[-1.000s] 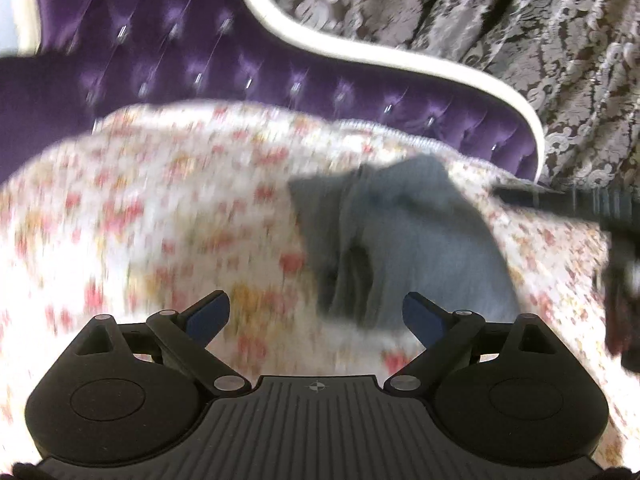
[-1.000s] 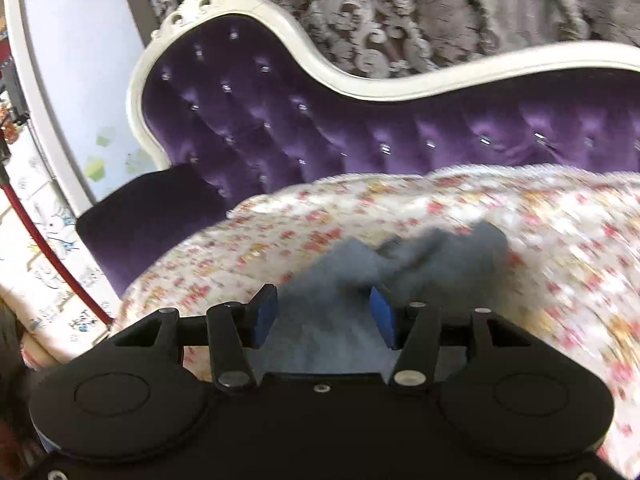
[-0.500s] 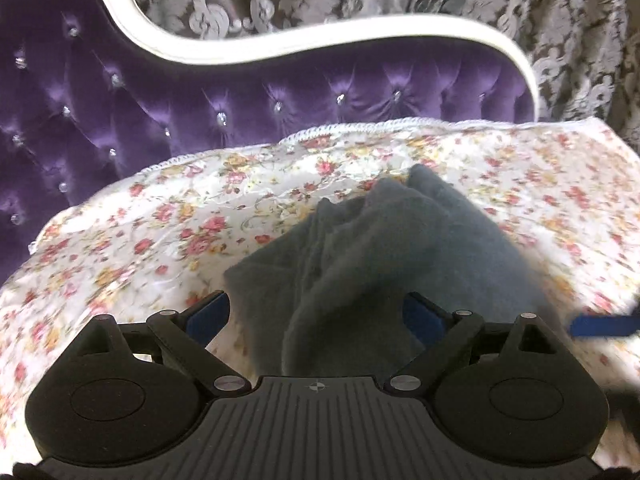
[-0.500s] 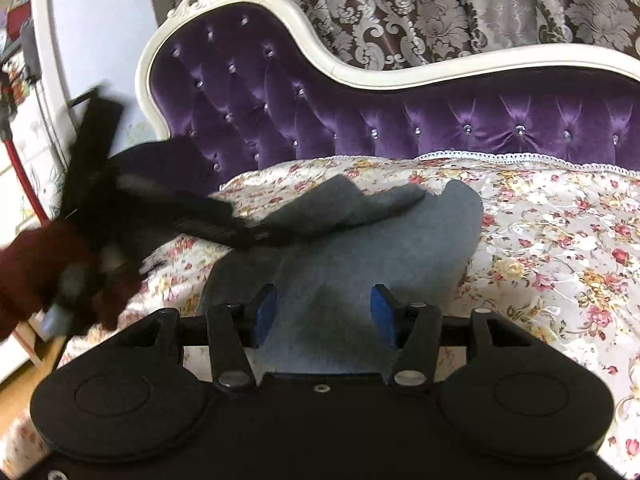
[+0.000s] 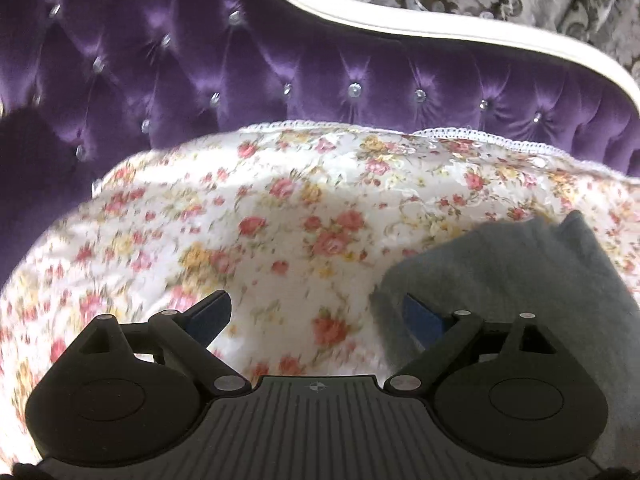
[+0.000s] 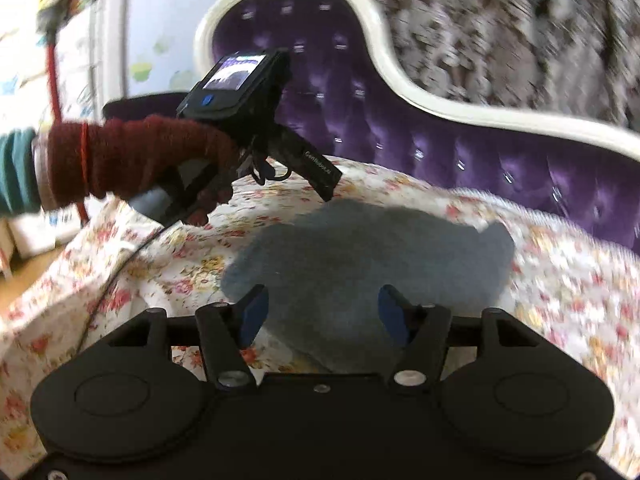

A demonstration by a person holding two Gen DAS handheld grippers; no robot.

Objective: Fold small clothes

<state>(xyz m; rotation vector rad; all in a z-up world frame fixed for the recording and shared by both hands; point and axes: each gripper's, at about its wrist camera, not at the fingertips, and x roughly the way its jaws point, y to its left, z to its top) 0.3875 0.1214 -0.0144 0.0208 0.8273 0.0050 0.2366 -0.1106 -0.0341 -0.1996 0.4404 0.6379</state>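
**One grey garment, two sets of tongs, both spread**

I count one grey garment (image 6: 368,252), lying flat on the floral cover (image 5: 280,216) of the purple sofa (image 5: 280,64). My left tongs (image 5: 316,314) gape wide over bare cover, the garment off to their right. My right tongs (image 6: 320,312) stand apart above it, holding nothing. Half a second ago the left tongs sat over the garment; they have since swung left.

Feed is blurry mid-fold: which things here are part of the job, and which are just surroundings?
Job: grey garment, left gripper, right gripper, both open.

Surroundings: floral cover, purple sofa back, patterned curtain.
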